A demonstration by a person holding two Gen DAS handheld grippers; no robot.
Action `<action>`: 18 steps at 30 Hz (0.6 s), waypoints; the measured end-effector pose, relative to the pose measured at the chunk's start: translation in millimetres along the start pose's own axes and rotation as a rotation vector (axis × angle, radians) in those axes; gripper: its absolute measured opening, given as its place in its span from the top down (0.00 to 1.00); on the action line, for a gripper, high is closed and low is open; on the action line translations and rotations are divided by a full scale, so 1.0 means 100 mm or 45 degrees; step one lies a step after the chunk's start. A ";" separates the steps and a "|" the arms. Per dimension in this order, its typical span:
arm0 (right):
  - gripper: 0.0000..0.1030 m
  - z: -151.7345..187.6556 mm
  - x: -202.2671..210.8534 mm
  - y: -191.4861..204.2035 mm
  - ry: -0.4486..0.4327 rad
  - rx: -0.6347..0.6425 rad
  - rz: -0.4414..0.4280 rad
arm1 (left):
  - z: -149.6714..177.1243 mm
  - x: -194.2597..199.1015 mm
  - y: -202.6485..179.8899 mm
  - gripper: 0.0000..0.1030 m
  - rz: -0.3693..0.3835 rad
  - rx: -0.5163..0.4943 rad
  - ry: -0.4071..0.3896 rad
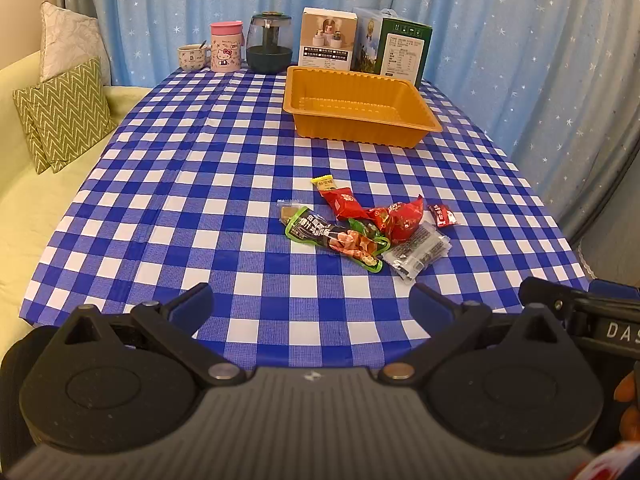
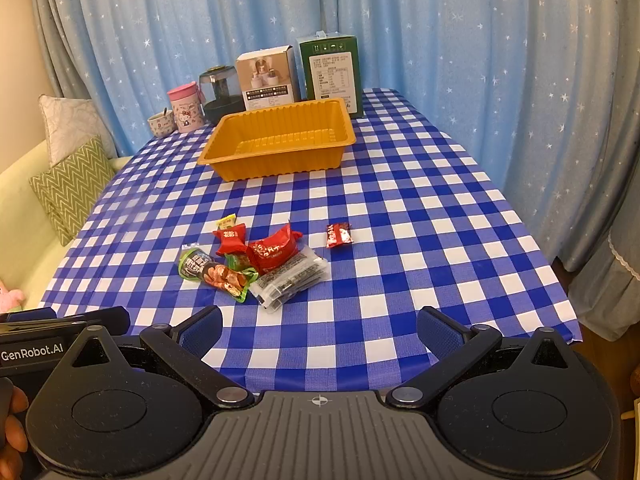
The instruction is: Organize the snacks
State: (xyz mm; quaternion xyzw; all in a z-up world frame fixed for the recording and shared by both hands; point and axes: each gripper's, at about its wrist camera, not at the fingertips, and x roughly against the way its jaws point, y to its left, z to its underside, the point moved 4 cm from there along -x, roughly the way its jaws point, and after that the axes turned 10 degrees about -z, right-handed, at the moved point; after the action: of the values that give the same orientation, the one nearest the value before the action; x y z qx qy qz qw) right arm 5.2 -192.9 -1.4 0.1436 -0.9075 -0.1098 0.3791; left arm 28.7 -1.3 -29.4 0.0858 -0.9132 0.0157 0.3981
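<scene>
A pile of snack packets lies mid-table on the blue checked cloth: a green and black packet (image 1: 332, 238) (image 2: 216, 274), red packets (image 1: 404, 216) (image 2: 274, 250), a clear packet with dark contents (image 1: 418, 254) (image 2: 290, 280) and a small red candy (image 1: 443, 215) (image 2: 339, 235) set apart to the right. An empty orange tray (image 1: 424, 120) (image 2: 212, 152) stands behind them. My left gripper (image 1: 312, 308) is open and empty at the near table edge. My right gripper (image 2: 320, 330) is open and empty, also short of the pile.
At the table's far edge stand a cup (image 1: 193, 57), a pink Hello Kitty jar (image 1: 227, 46), a dark glass jar (image 1: 269, 42), a white box (image 1: 328, 38) and a green box (image 1: 404, 50). A sofa with cushions (image 1: 66, 114) is left; curtains hang behind.
</scene>
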 end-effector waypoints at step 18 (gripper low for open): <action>0.00 -0.02 0.00 0.00 -0.001 0.000 -0.002 | 0.00 0.00 0.00 0.00 0.002 -0.005 0.001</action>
State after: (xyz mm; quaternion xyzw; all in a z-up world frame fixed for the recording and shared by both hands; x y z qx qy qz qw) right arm 6.7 -192.7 0.3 0.1441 -0.9076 -0.1103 0.3786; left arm 28.9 -0.8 -28.9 0.0843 -0.9131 0.0143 0.3986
